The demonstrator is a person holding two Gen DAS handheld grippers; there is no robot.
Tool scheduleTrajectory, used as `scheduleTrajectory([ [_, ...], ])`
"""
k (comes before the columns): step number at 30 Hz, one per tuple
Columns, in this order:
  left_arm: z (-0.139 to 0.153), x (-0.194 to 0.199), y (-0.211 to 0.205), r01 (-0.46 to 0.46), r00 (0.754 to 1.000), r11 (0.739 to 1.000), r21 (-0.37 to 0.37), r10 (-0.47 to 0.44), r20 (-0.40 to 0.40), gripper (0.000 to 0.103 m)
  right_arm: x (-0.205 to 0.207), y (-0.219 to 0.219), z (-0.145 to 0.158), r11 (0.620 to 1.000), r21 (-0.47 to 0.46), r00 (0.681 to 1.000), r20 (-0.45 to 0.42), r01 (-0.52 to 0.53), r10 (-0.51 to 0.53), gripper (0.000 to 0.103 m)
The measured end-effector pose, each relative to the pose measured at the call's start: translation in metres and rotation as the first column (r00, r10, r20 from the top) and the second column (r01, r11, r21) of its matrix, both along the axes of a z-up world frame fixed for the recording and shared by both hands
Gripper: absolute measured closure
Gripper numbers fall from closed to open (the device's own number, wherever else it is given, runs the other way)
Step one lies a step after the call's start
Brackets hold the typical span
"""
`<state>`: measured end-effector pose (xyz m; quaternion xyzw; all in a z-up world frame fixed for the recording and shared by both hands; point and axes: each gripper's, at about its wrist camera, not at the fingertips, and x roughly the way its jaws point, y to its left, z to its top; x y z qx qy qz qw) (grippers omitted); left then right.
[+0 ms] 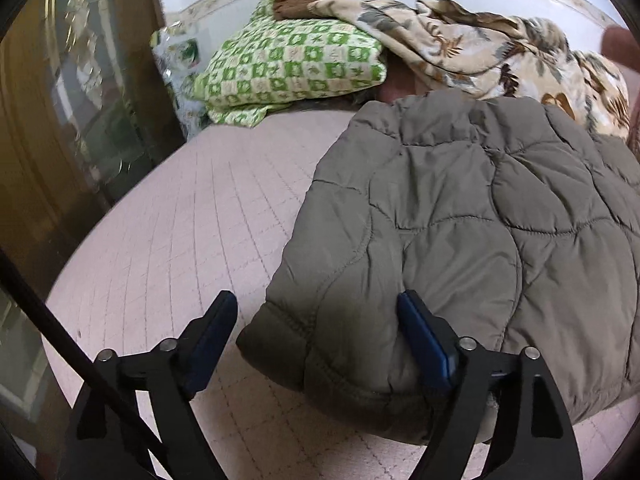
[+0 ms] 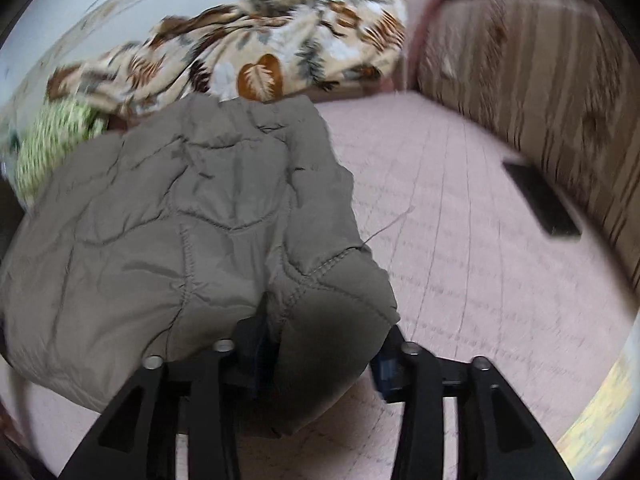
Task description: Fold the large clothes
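The left claw (image 1: 316, 316) stands open at the bottom of its frame: its right pad touches the near corner of the grey-brown quilted jacket (image 1: 480, 220), its left pad is clear of it. The right claw (image 2: 324, 340), low in its frame, has the jacket's other near corner between its jaws; whether the pads press cannot be told. The jacket lies folded on a pink quilted bed (image 1: 180, 220), a leaf-print blanket (image 2: 248, 56) bunched behind it, a green checked cloth (image 1: 288, 64) at upper left.

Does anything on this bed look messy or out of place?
The leaf-print blanket is heaped crumpled at the far edge, spilling over the green checked bundle. A dark flat object lies loose near the striped cushion.
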<state>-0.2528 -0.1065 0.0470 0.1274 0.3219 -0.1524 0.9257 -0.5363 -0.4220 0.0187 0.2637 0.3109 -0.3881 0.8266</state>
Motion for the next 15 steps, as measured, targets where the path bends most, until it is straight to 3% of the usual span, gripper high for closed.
scheduleTrajectory([
  [2, 0.0, 0.001, 0.008, -0.003, 0.999, 0.999, -0.041, 0.001, -0.041, 0.019, -0.019, -0.006, 0.0, 0.996, 0.077, 0.997, 0.063, 0.039, -0.043, 0.031],
  [5, 0.004, 0.002, 0.028, -0.026, 0.995, 0.991, -0.13, 0.013, -0.097, 0.018, -0.044, -0.002, 0.008, 0.993, 0.104, 0.99, 0.128, 0.054, -0.067, 0.031],
  [9, 0.006, -0.001, 0.056, -0.072, 0.986, 0.971, -0.229, 0.034, -0.165, 0.016, -0.067, 0.018, 0.022, 0.996, 0.043, 0.985, 0.154, 0.074, -0.08, 0.031],
  [12, 0.009, -0.008, 0.068, -0.086, 0.984, 0.96, -0.267, 0.039, -0.176, 0.016, -0.077, 0.028, 0.028, 0.997, 0.019, 0.979, 0.187, 0.081, -0.083, 0.031],
  [15, 0.021, -0.019, 0.085, -0.087, 0.99, 0.946, -0.313, 0.046, -0.136, 0.016, -0.083, 0.04, 0.035, 0.998, -0.011, 0.973, 0.223, 0.062, -0.058, 0.031],
])
